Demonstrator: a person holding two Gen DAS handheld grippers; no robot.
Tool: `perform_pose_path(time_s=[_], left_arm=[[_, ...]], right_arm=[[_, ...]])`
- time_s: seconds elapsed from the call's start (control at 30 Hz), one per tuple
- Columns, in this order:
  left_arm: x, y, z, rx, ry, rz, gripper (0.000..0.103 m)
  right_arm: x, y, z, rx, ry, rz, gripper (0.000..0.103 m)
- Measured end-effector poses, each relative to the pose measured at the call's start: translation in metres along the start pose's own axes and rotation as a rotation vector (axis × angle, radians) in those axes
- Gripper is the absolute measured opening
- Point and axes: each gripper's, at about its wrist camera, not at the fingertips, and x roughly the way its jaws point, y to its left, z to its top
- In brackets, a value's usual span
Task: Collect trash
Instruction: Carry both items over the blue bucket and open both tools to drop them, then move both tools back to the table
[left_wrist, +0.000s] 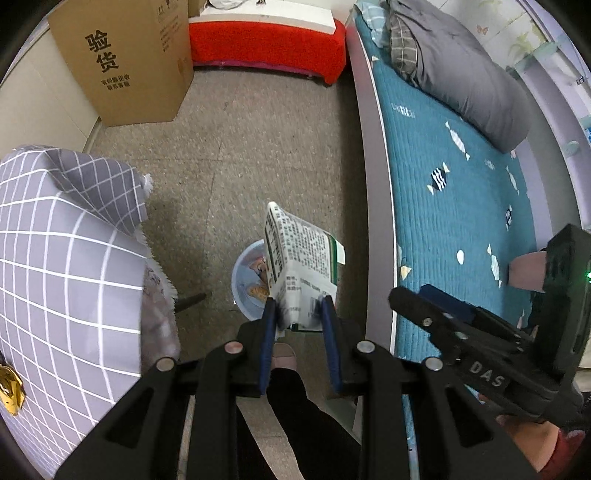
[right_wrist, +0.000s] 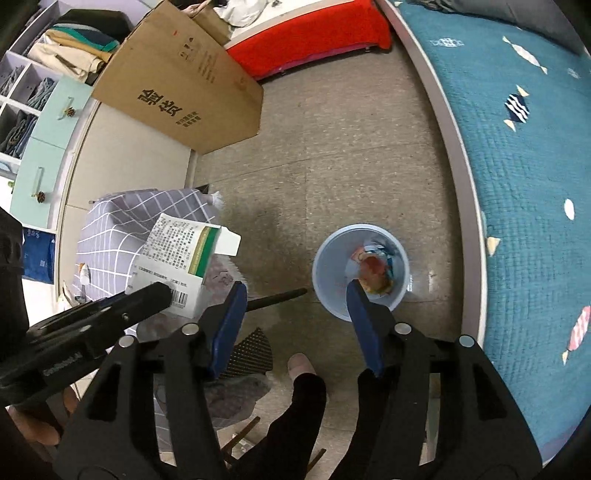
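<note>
A: Left wrist view: over speckled grey-brown floor, left gripper (left_wrist: 298, 301) pinches a white-and-green printed paper carton (left_wrist: 301, 258), long axis pointing away, above the pale blue plastic bin (left_wrist: 240, 275).

B: Right gripper (right_wrist: 297, 295)?

A: Jaws apart, empty, over the bin. Farther off, bed edge right; brown cardboard box (left_wrist: 125, 59) printed "验货".

Both grippers are built of matte black plastic linkages joined by round silver rivets, each ending in two flat blue pads. On the left gripper (left_wrist: 300, 308) four rivets are seen across the near arms. The right gripper (right_wrist: 295, 299) is made the same way; white letters "DAS" are printed on its side, and a small green light is lit on its black housing. A red sleeve (left_wrist: 561, 454) is worn at the right wrist. Black trousers (right_wrist: 303, 417) and a pale slipper (right_wrist: 301, 365) are worn below.
</note>
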Motion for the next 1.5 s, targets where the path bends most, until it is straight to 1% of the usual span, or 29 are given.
perform_pose_path(time_s=[0.07, 0.37, 0.53, 0.6, 0.7, 0.73, 0.77, 0.83, 0.93, 1.07, 1.17, 1.23, 1.37, 1.5], left_arm=[[0.006, -0.005, 0.0, 0.003, 0.011, 0.001, 0.024], [0.03, -0.027, -0.002, 0.027, 0.07, -0.012, 0.024], [0.035, -0.041, 0.001, 0.049, 0.079, -0.024, 0.024], [0.035, -0.045, 0.003, 0.06, 0.076, -0.03, 0.025], [0.037, -0.052, 0.008, 0.068, 0.07, -0.038, 0.031], [0.038, -0.053, 0.01, 0.067, 0.078, -0.037, 0.036], [0.04, -0.053, 0.011, 0.065, 0.092, -0.028, 0.039], [0.042, -0.052, 0.011, 0.058, 0.1, -0.02, 0.051], [0.04, -0.048, 0.011, 0.044, 0.093, -0.011, 0.053], [0.032, -0.039, 0.011, 0.017, 0.082, -0.004, 0.054], [0.024, -0.03, 0.011, -0.002, 0.066, 0.003, 0.055], [0.017, -0.022, 0.011, -0.017, 0.053, 0.007, 0.057], [0.0, -0.002, 0.009, -0.059, 0.021, 0.016, 0.058], [-0.025, 0.029, 0.007, -0.107, -0.028, 0.034, 0.059]], right_arm=[[-0.003, -0.006, -0.002, 0.008, -0.003, -0.007, 0.058], [-0.012, -0.029, -0.006, 0.043, -0.015, -0.017, 0.059], [-0.025, -0.035, -0.004, 0.06, -0.048, -0.014, 0.058], [-0.032, -0.037, -0.002, 0.065, -0.074, -0.017, 0.058], [-0.039, -0.041, 0.0, 0.078, -0.1, -0.019, 0.059], [-0.042, -0.042, 0.001, 0.083, -0.108, -0.023, 0.059], [-0.043, -0.043, 0.001, 0.085, -0.112, -0.024, 0.059], [-0.044, -0.046, 0.001, 0.093, -0.114, -0.024, 0.059], [-0.044, -0.048, 0.002, 0.095, -0.11, -0.026, 0.059], [-0.041, -0.043, 0.002, 0.086, -0.096, -0.021, 0.059], [-0.037, -0.03, 0.003, 0.065, -0.085, -0.012, 0.059], [-0.035, -0.019, 0.005, 0.046, -0.08, -0.005, 0.059], [-0.03, 0.005, 0.007, 0.008, -0.076, 0.014, 0.059], [-0.023, 0.041, 0.01, -0.046, -0.068, 0.038, 0.059]])
